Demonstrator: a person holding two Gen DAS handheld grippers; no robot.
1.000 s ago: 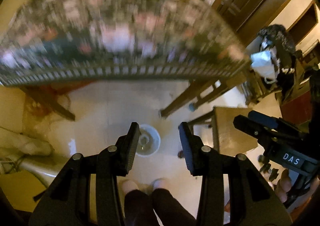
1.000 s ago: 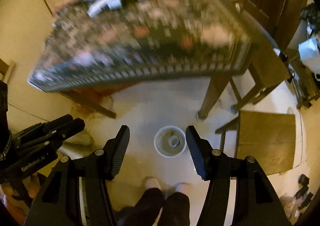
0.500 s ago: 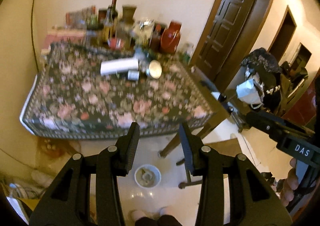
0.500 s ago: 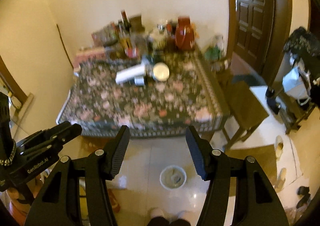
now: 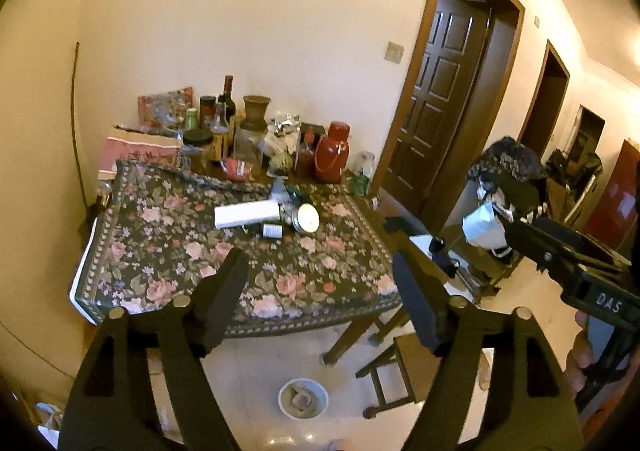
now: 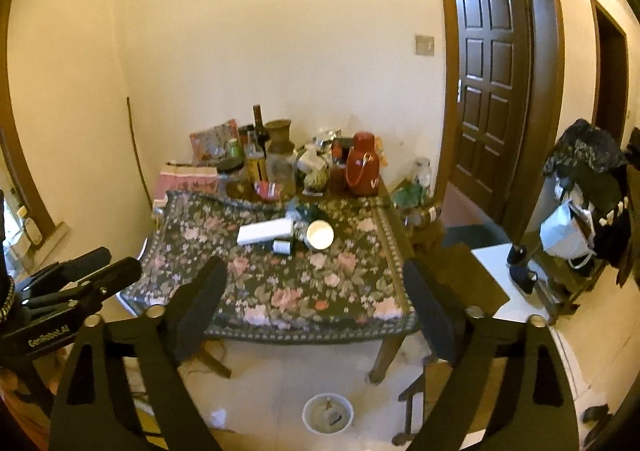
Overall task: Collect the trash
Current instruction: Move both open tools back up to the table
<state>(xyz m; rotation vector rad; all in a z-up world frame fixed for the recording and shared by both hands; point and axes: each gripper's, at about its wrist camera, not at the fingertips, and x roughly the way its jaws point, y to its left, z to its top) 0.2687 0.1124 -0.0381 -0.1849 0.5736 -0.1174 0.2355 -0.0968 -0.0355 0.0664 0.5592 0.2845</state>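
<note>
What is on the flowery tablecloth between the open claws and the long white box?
Nothing: in both wrist views only bare flowered tablecloth lies between the open right gripper, the open left gripper and the long white box.

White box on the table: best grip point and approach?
Grip the white box across its narrow width near the middle, coming from above. It lies flat and long on the tablecloth; a small bottle and a round tin crowd its right end.
</note>
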